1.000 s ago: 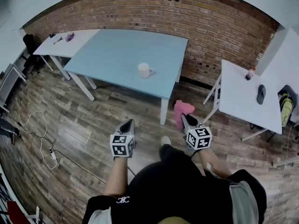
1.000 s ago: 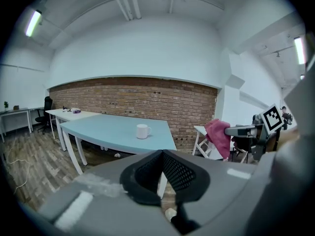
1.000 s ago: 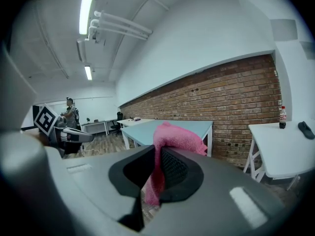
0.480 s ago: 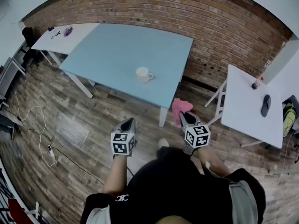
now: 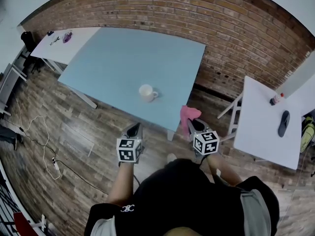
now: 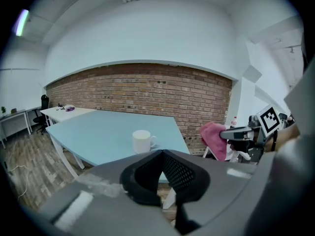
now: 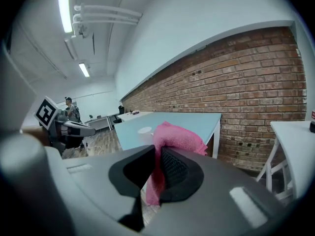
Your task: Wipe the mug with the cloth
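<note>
Head view: mug [image 5: 146, 92] stands on table [image 5: 113, 58], not in reach yet | Left gripper view: left gripper [image 6: 161, 152] is pressed together, empty; best to open it and steady the mug | Right gripper view: right gripper [image 7: 156, 150] pinches cloth [image 7: 177, 134]; hold tight, rub all round.

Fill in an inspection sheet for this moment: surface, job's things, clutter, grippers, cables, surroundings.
Surface: light blue table, one thing standing on it.
Job's things: white mug upright near the table's front edge; pink cloth hanging from the right gripper, off the table.
Clutter: small items on the left white table; a bottle and a dark object on the right white table.
Grippers: left gripper shut, nothing between its fingers; right gripper shut on the cloth.
Cables: white cable and power strip on the floor at left.
Surroundings: brick wall behind the tables; wood floor.
</note>
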Demonstrator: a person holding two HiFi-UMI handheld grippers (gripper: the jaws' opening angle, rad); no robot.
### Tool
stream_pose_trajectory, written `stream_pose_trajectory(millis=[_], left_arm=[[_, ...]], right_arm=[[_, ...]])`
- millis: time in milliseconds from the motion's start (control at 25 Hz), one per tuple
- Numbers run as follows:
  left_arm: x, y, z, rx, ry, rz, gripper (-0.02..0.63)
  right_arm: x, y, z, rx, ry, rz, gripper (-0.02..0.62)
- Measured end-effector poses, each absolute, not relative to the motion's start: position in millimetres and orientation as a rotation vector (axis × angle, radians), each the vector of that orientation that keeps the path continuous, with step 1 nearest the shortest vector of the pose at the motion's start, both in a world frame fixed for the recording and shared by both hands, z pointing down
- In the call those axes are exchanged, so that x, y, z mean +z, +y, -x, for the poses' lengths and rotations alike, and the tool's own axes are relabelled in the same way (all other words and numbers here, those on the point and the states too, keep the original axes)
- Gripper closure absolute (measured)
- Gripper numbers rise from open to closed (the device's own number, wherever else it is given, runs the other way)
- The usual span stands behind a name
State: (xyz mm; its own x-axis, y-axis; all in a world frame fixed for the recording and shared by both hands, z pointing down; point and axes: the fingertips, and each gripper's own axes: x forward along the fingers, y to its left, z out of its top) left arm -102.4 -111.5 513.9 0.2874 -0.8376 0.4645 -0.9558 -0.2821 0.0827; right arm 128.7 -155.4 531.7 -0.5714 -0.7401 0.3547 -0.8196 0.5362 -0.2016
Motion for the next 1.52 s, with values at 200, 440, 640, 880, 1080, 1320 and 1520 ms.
stream_pose_trajectory(millis=[200, 440, 640, 880, 1080, 1320, 1520], left_arm=[[511.7, -149.0, 95.0, 0.479, -1.629, -2.196, 0.601], [513.7, -181.9, 87.2, 0.498, -1.645, -2.174, 0.601], [515.3, -192.4, 87.6, 0.498, -1.649, -2.154, 0.601], [530.4, -197.1, 97.2, 0.480, -1.625, -2.106, 0.601], [548.3, -208.5, 105.5, 0.516, -1.566, -2.110, 0.601], [563.4, -215.9, 99.3, 0.510, -1.483, -2.116, 0.601], [581.4, -220.7, 112.4, 0.506, -1.489, -2.101, 0.601]], right_arm=[[529.3, -195.7, -126.6, 0.509, -2.556, -1.257, 0.558], [528.4, -230.4, -125.5, 0.501, -2.563, -1.187, 0.558], [530.4, -241.6, -114.6, 0.506, -2.576, -1.144, 0.558], [537.8, -241.8, -97.7, 0.517, -2.564, -1.089, 0.558], [539.3, -247.7, -83.2, 0.512, -2.548, -1.094, 0.558], [550.9, -246.8, -68.4, 0.543, -2.498, -1.053, 0.558], [559.9, -244.5, -36.1, 0.522, -2.474, -0.965, 0.558]])
